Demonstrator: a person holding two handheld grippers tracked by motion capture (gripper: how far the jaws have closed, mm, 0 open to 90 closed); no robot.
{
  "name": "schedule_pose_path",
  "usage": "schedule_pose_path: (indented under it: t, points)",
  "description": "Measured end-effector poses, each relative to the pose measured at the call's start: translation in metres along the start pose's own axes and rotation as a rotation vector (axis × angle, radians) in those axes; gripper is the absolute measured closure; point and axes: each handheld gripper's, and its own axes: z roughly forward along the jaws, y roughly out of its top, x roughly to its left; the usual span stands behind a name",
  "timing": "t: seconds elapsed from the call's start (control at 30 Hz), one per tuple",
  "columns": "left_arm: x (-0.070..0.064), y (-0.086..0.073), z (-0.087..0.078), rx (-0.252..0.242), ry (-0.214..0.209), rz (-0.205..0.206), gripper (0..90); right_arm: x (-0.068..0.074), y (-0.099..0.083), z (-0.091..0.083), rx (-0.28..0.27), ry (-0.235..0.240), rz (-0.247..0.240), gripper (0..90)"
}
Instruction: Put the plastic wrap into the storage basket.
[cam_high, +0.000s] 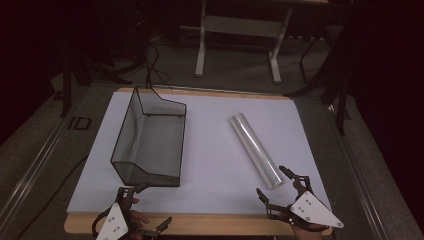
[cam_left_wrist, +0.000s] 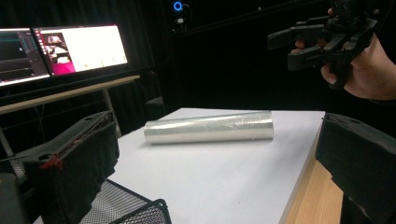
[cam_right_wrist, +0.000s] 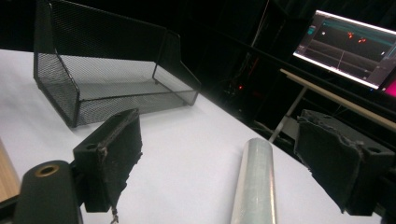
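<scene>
While both claws hover parted at the near edge, a mesh tray and a film roll lie on the bench.

Left claw (cam_high: 145, 207): jaws apart, holding nothing, at the near left corner of the bench (cam_high: 210, 165), just short of the tray. Black wire-mesh tray (cam_high: 150, 140): empty, standing on the white bench top, left of centre. Clear film roll (cam_high: 255, 149): lying flat and slantwise on the right half, well apart from the tray. Right claw (cam_high: 275, 182): jaws wide apart, empty, its opening facing the roll's near end, not touching it.
</scene>
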Motion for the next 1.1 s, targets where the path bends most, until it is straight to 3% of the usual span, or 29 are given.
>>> schedule_pose_path:
  t: [0.17,0.33,0.4,0.47,0.5,0.73,1.0,1.1]
  points:
    - [0.001,0.000,-0.001,-0.002,0.009,-0.004,0.0,0.000,0.001,0.000,-0.006,-0.002,-0.008,15.2]
    - [0.001,0.000,-0.001,0.004,0.009,0.003,0.0,-0.003,0.004,-0.001,0.012,0.042,0.035,15.3]
    - [0.001,-0.001,-0.001,0.006,0.009,0.005,0.0,-0.005,0.007,0.002,0.057,0.082,0.056,16.9]
    - [0.001,-0.001,0.000,0.009,0.008,0.007,0.0,-0.005,0.009,0.006,0.090,0.072,0.048,16.9]
    - [0.000,-0.001,0.000,0.009,0.007,0.008,0.0,-0.006,0.011,0.008,0.109,0.089,0.040,16.8]
    - [-0.002,0.000,0.000,0.013,0.006,0.015,0.0,-0.010,0.026,0.016,0.157,0.065,-0.009,12.7]
    - [-0.002,0.000,0.000,0.015,0.007,0.018,0.0,-0.030,0.045,0.030,0.221,0.077,0.002,11.9]
    - [-0.002,0.000,0.000,0.015,0.006,0.020,0.0,-0.042,0.055,0.041,0.297,0.073,0.015,12.1]
